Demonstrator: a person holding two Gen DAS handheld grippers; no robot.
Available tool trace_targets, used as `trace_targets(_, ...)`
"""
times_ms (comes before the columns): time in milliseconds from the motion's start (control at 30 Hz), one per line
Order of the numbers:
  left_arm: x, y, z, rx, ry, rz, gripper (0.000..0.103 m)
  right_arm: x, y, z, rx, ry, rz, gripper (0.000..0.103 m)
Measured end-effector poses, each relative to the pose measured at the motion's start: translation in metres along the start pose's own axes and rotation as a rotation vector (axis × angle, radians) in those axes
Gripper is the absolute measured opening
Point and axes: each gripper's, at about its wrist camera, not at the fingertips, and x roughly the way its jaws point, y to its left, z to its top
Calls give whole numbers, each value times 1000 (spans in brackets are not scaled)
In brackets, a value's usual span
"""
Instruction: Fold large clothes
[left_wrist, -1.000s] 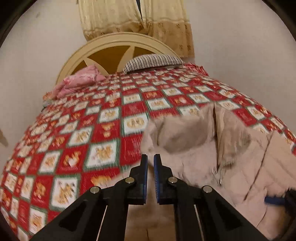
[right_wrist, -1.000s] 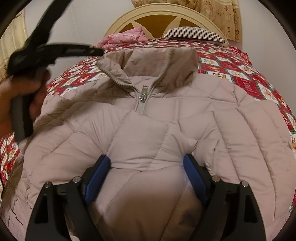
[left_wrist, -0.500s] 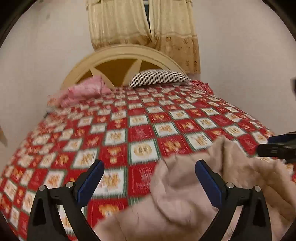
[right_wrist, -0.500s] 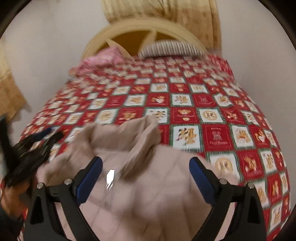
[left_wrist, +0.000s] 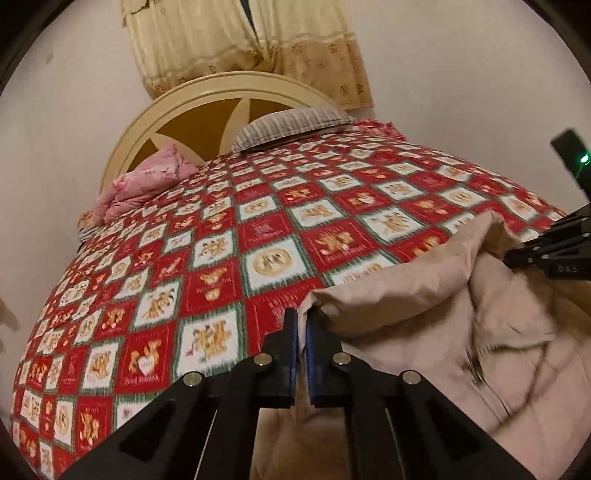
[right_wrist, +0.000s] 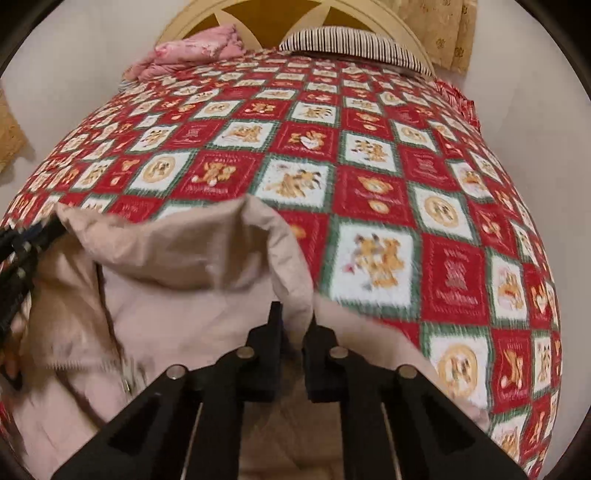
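Quilted bed (left_wrist: 258, 236) — both hand-held grippers down-tilted, clamped on jacket (left_wrist: 424, 295).

Beige puffer jacket (left_wrist: 436, 306), rumpled, collar raised, on bed

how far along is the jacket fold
Early. Done: both grips are set. The left gripper and right gripper have just closed, each pinching an edge of the beige jacket. In hand: those edges are lifted off the quilt. Left: no finished fold shows; the jacket is still rumpled.
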Motion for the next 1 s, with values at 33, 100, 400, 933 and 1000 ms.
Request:
trace_targets(33, -2, -2, -6, 13, 12, -9, 3, 2, -7, -10, 15, 1, 2, 10)
trace_targets(100, -1, -6, -15, 34, 34, -14, 3, 9, -14, -18, 21, 19, 5, 10)
trace_targets(400, -8, -11, -24, 85, 29, -21, 3, -52, -23, -11, 37, -54, 95, 40)
trace_targets(933, -65, 4, 11, -58, -120, -96, 3, 28, 38, 0, -49, 34, 68, 47)
trace_targets(1000, -55, 5, 35, -146, -123, -135, 3, 27, 33, -4, -34, 25, 78, 47)
